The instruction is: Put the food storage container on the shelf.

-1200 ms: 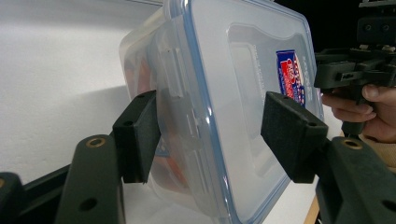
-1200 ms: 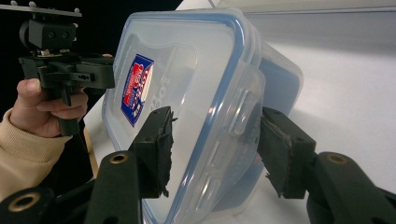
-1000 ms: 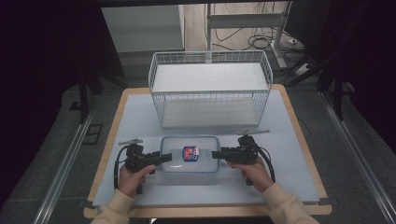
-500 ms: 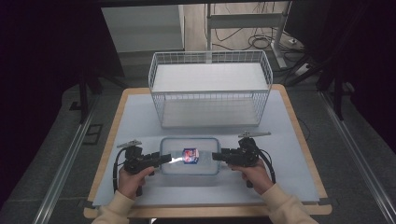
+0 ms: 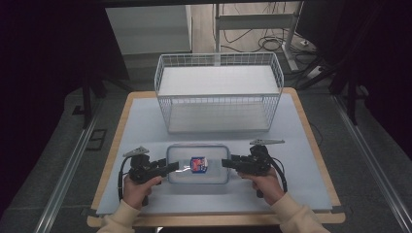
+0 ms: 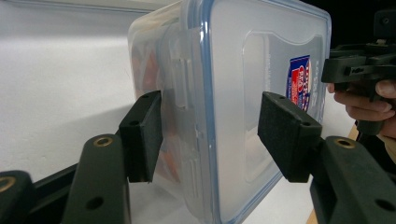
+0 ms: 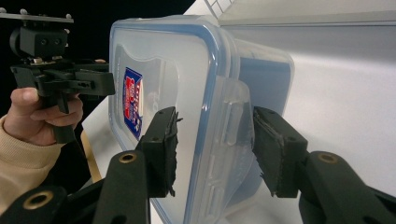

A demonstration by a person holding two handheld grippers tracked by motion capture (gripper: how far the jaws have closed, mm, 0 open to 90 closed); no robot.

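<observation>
A clear plastic container (image 5: 214,172) with a blue-sealed lid and a red-and-blue sticker (image 5: 198,164) lies on the pale table mat, near the front. My left gripper (image 5: 174,167) is at its left short end, my right gripper (image 5: 226,162) at its right short end. In the left gripper view the container's (image 6: 233,93) latch flap stands between the spread jaws of my left gripper (image 6: 212,135), one over the lid, one by the wall. The right gripper view has the container (image 7: 177,93) the same way inside my right gripper (image 7: 217,149). Both are open.
A white wire basket (image 5: 218,92) stands behind the container, its open top up and nothing inside. The mat (image 5: 301,145) covers a wood-edged table. Dark floor, rails and cables surround the table. Hands and beige sleeves come in from the front edge.
The container looked shorter front to back half a second ago and looks longer again now. Both grippers have stayed at its two ends.
</observation>
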